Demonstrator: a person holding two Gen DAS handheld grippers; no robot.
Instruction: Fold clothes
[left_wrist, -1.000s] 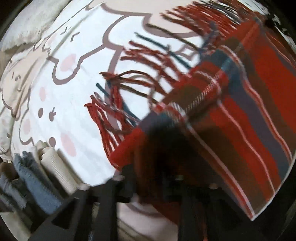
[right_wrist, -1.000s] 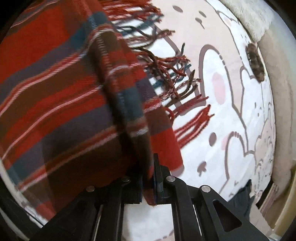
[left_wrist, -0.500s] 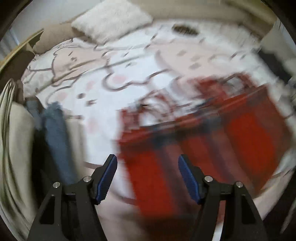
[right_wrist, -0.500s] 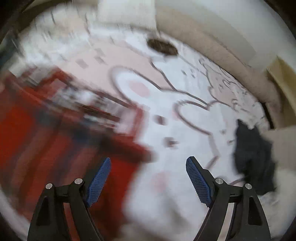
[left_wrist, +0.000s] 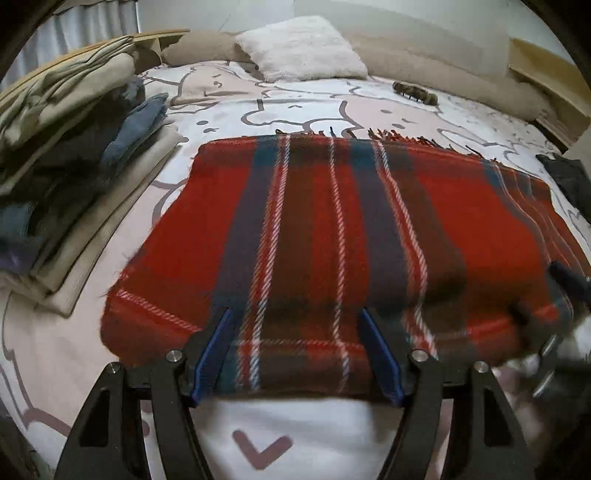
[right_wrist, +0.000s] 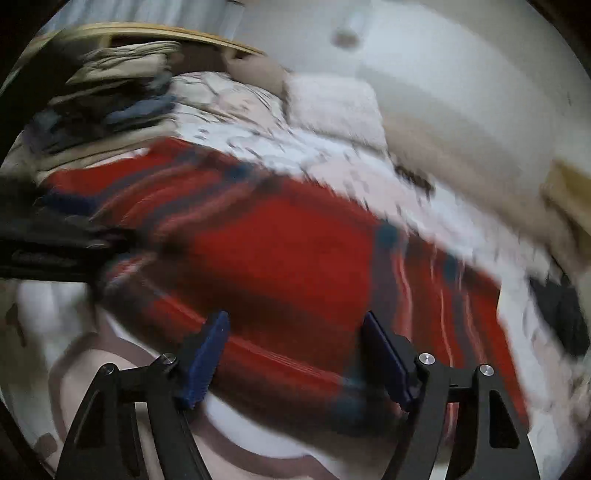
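A red plaid scarf with blue and white stripes lies folded flat on the bed, its fringe at the far edge. My left gripper is open and empty, its jaws over the scarf's near edge. My right gripper is open and empty over the scarf near its front edge; that view is blurred. The right gripper also shows at the right edge of the left wrist view, and the left gripper shows at the left of the right wrist view.
The bed sheet has a cartoon print. A stack of folded clothes lies left of the scarf. A dark garment lies at the right. A white pillow and a brown hair clip are at the back.
Both grippers were shut on the scarf's corners a second ago. They have let go and pulled back, and the scarf now lies folded flat on the bed.
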